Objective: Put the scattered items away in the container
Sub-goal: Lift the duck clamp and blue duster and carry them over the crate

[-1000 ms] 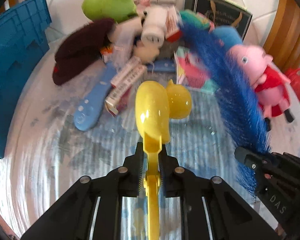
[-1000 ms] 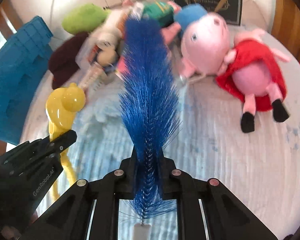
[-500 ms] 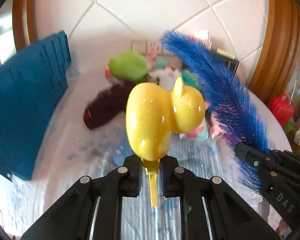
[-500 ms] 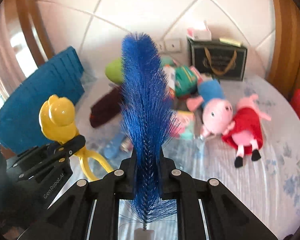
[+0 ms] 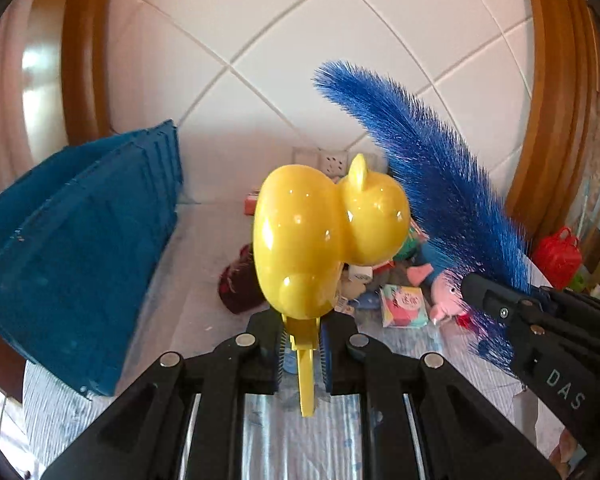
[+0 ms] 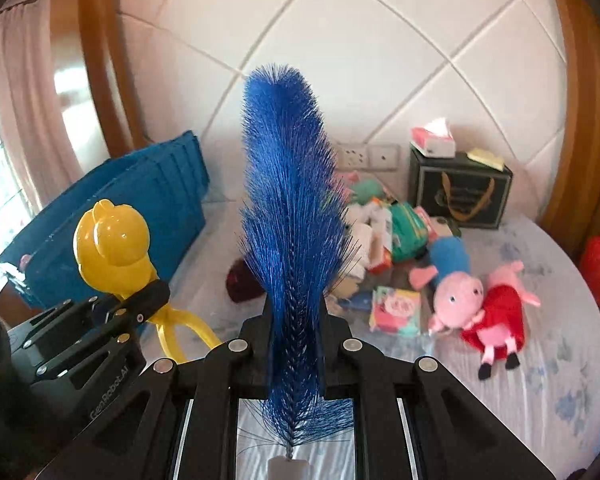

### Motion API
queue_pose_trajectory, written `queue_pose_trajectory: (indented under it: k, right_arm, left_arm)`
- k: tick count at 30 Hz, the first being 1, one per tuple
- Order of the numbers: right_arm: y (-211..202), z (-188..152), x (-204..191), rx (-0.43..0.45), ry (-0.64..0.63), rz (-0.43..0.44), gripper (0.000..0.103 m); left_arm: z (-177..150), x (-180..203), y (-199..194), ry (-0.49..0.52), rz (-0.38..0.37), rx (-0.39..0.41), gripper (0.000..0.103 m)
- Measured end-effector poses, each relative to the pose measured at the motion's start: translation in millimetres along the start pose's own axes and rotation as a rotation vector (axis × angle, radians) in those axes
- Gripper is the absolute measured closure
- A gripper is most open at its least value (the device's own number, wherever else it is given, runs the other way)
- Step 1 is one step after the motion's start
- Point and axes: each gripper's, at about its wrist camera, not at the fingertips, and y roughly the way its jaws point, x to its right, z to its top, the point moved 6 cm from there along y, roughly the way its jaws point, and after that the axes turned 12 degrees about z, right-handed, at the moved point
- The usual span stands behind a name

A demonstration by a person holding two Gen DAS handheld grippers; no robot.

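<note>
Yellow bear-shaped toy (image 5: pixel 324 236) raised, handle down. Blue bristle brush (image 6: pixel 292 216) upright, raised. Blue crate (image 6: pixel 112 216) far left. Toy pile (image 6: pixel 420 264) far right on bed.

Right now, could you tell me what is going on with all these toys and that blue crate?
A person is tidying toys off the table with a pair of hand-held tongs. The left tongs are shut on a yellow duck-shaped clamp toy, gripped by its handle and held in the air. The right tongs are shut on a blue bristle brush, also raised. The blue crate stands at the left. Two pig plush toys and other clutter remain on the table.
</note>
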Motion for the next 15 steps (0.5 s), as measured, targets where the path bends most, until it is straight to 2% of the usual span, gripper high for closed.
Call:
queue_pose_trajectory:
  k: [7,15]
  right_arm:
    - [-0.1,21.2,-19.8,0.009,-0.075,0.090,0.089]
    - [-0.7,38.4,-41.2,0.037,-0.108,0.176,0.089]
  left_arm:
    - [17.7,-24.8,-16.5,-0.058,0.115,0.022,0.089]
    - [25.7,-52.1,-32.0,-0.098,0.203,0.027,0.089]
